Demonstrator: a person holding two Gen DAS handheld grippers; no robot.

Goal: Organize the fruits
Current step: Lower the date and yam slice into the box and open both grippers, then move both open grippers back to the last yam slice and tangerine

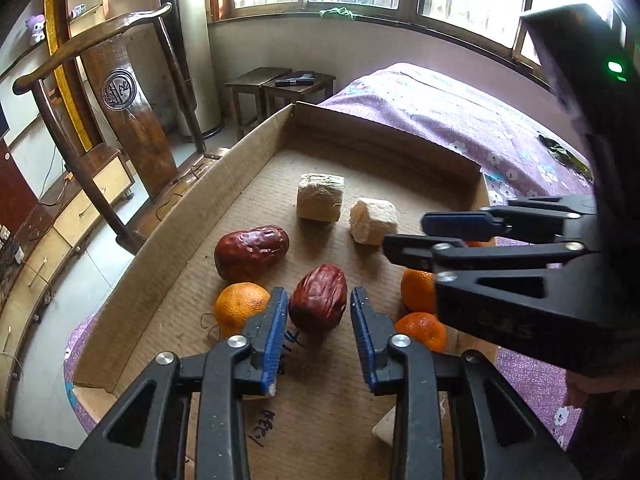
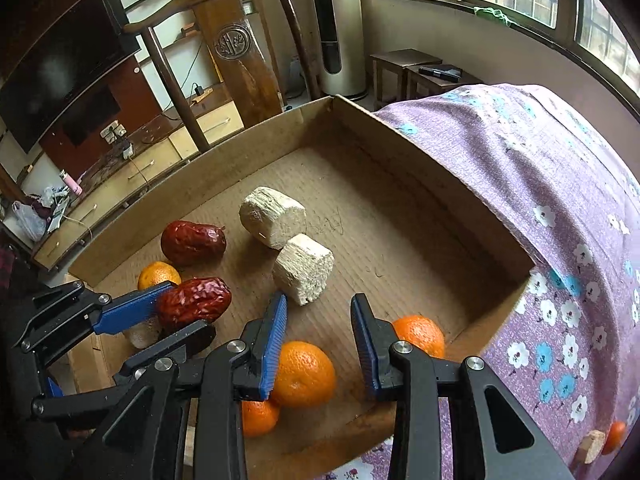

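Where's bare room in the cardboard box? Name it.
Free: the floor beyond the two pale blocks, toward the far corner and the right wall of the cardboard box. Crowded: the near end, with red dates and tangerines.

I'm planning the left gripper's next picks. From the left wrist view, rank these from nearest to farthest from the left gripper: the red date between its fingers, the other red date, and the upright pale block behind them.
1. Near red date: nearest, just ahead of the left gripper, between its open fingers.
2. Far red date: farther back, to the left.
3. Upright pale block: farthest, toward the box's back.
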